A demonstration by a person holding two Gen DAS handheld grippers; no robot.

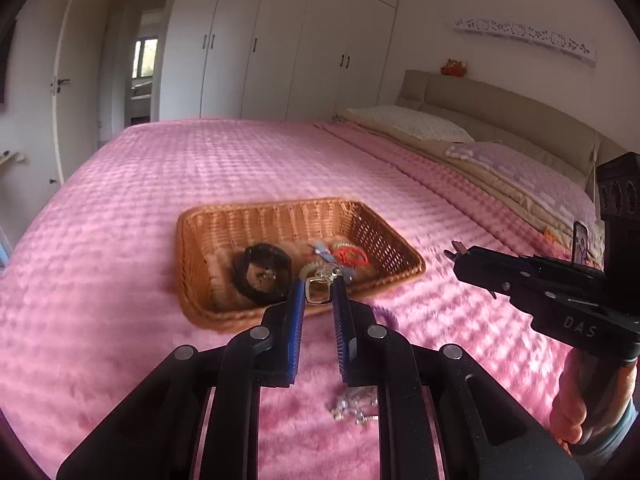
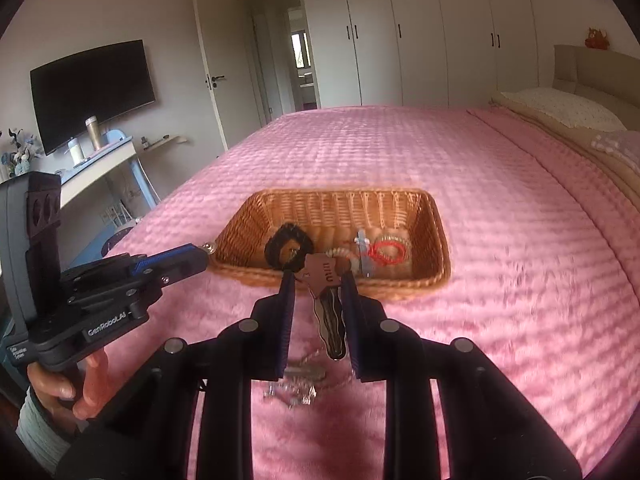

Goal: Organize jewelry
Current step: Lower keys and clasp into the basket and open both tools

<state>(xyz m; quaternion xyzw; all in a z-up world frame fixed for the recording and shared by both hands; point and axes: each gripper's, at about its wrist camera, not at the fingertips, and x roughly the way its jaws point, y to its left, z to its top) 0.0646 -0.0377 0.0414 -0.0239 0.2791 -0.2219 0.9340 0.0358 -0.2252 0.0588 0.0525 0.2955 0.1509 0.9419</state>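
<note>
On the pink bed the wicker basket already holds bracelets. The right gripper is clamped on a key; the left gripper, nearly closed, pinches what looks like a small metal ring. Next: carry both over the basket, then release.

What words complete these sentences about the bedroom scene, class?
1. The wicker basket sits on a ___ bedspread.
2. The right gripper grips a ___ between its fingers.
3. Inside the basket, the black band lies to the ___ of the red band.

Missing words: pink; key; left.
</note>
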